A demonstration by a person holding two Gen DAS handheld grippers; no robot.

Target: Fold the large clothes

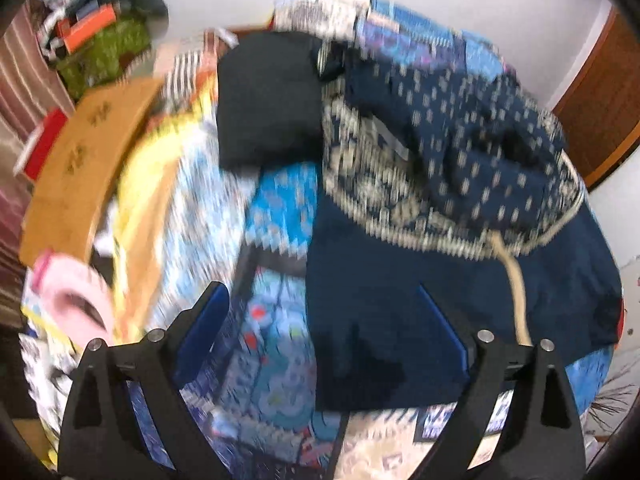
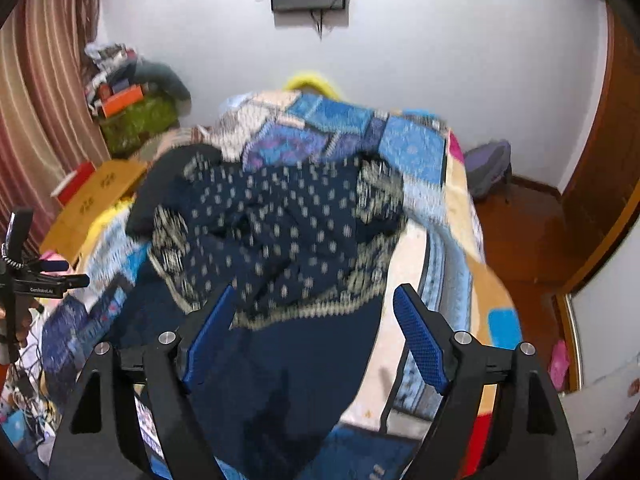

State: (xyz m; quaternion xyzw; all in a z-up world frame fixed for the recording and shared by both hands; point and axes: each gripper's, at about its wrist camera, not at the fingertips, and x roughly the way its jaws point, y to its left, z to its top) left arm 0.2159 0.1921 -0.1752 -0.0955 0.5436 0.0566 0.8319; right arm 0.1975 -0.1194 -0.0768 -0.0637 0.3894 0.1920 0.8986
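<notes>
A large navy garment (image 1: 440, 152) with pale dots and a cream patterned border lies crumpled on a bed; it also shows in the right wrist view (image 2: 280, 232). Its plain navy part (image 1: 400, 320) spreads toward the near edge. My left gripper (image 1: 324, 304) is open and empty above that plain part and the quilt. My right gripper (image 2: 316, 304) is open and empty above the garment's bordered hem. A black folded cloth (image 1: 268, 96) lies beyond the garment. Both views are motion-blurred.
A patchwork blue quilt (image 2: 408, 148) covers the bed. A wooden board (image 1: 80, 160) and a pile of boxes and clothes (image 2: 128, 108) stand at the left by a striped curtain. A wooden door (image 2: 600, 184) is at the right. The other hand-held gripper (image 2: 24, 276) shows at left.
</notes>
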